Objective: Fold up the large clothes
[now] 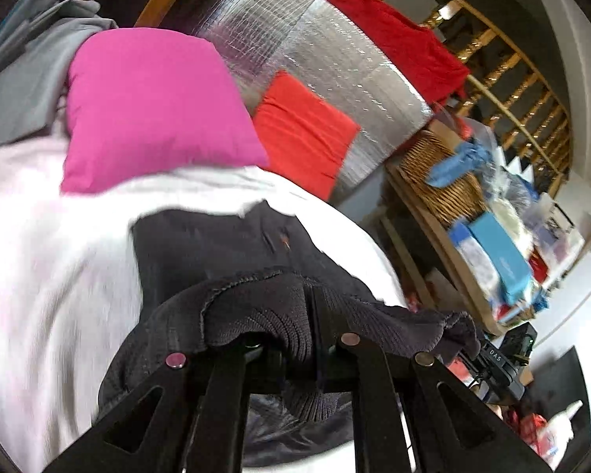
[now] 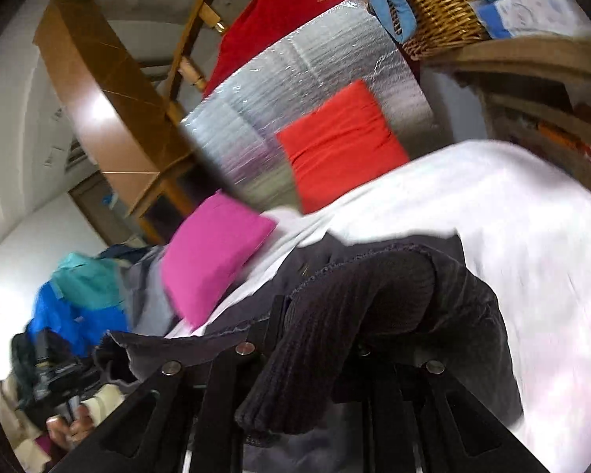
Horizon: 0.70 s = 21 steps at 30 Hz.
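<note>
Left wrist view, nearest first: the left gripper (image 1: 315, 339) has its fingers (image 1: 224, 386) clenched on the ribbed hem of a dark garment (image 1: 232, 244), with the knit bunched over and between them so the tips are hidden. Right wrist view: the right gripper (image 2: 319, 358) likewise grips a ribbed band of the same dark garment (image 2: 469, 307), which drapes over its fingers (image 2: 232, 390) and hangs toward the camera. Both grippers hold the fabric lifted off the bed, while the rest of the garment trails down onto the white sheet (image 1: 51, 276) just beyond.

As a judgement, the fold is in its early or middle stage: one edge is raised by two points, but no neat crease or stacked layer shows yet, and the body of the garment lies rumpled. What is left appears to be carrying this edge across, laying it flat, and making the further folds. Blur in both views makes finer detail hard to read.

Farther on, a pink cushion (image 1: 149, 106) and a red-orange cushion (image 1: 303, 134) rest at the head of the bed against a silver quilted panel (image 1: 335, 59). A red cloth (image 1: 398, 39) hangs over the wooden rail behind, a wicker basket (image 1: 441, 173) stands on a shelf beside the bed, and a pile of blue and grey clothes (image 2: 82, 299) lies at the far side.
</note>
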Motion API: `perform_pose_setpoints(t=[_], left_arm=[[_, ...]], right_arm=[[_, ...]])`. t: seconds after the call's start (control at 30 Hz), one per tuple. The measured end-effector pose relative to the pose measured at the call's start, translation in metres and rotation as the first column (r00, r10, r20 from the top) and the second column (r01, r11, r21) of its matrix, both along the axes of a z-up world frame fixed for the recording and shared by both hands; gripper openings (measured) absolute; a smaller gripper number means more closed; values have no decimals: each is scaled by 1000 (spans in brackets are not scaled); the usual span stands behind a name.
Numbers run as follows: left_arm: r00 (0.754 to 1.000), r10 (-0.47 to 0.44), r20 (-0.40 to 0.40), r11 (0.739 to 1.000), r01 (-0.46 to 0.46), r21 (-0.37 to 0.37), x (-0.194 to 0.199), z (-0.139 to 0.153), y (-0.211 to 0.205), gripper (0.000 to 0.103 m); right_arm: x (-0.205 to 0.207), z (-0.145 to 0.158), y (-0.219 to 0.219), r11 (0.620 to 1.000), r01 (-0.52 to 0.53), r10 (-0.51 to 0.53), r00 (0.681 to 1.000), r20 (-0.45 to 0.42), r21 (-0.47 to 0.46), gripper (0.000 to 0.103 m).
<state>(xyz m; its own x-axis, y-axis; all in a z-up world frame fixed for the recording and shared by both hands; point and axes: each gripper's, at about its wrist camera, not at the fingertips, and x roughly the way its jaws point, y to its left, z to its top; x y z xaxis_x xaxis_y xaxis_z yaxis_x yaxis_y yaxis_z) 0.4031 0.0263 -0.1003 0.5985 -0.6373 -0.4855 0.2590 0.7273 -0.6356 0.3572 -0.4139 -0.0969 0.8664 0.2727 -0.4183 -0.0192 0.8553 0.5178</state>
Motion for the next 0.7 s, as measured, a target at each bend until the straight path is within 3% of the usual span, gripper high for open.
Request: perform_pose_setpoints(t=[0.23,0.4,0.47,0.53,0.6,0.63,0.7], left_arm=[[996,44,-73,998,-40,55,132,-42,-14,10],[988,83,-134,993,-71,90,188,-94,-25,11],[983,87,-159,993,-74,90,203,-115,-28,14],[978,80,-190,994,-64,88,211,-130,-29,14],[969,69,-239,997,-61,40,216,-142,-24,14],[966,59,-251,998,-62,-5,215,-144,-19,14],[962,55,-267,991,-85,-101,208,-141,-4,32]], right_arm=[[144,-26,-7,997,74,-76,995,-65,-39,16],[213,-74,-20,992,127,-127,978,-165,-13,16],[231,-97,-28,989,140,-127,965,-229,39,17],[245,-122,-44,975,149,-92,948,-305,168,24],[245,-135,-61,936,145,-45,953,-301,320,31],[241,-139,-72,890,136,-13,962,-273,436,35],[229,-142,-87,812,125,4,975,-221,570,56]])
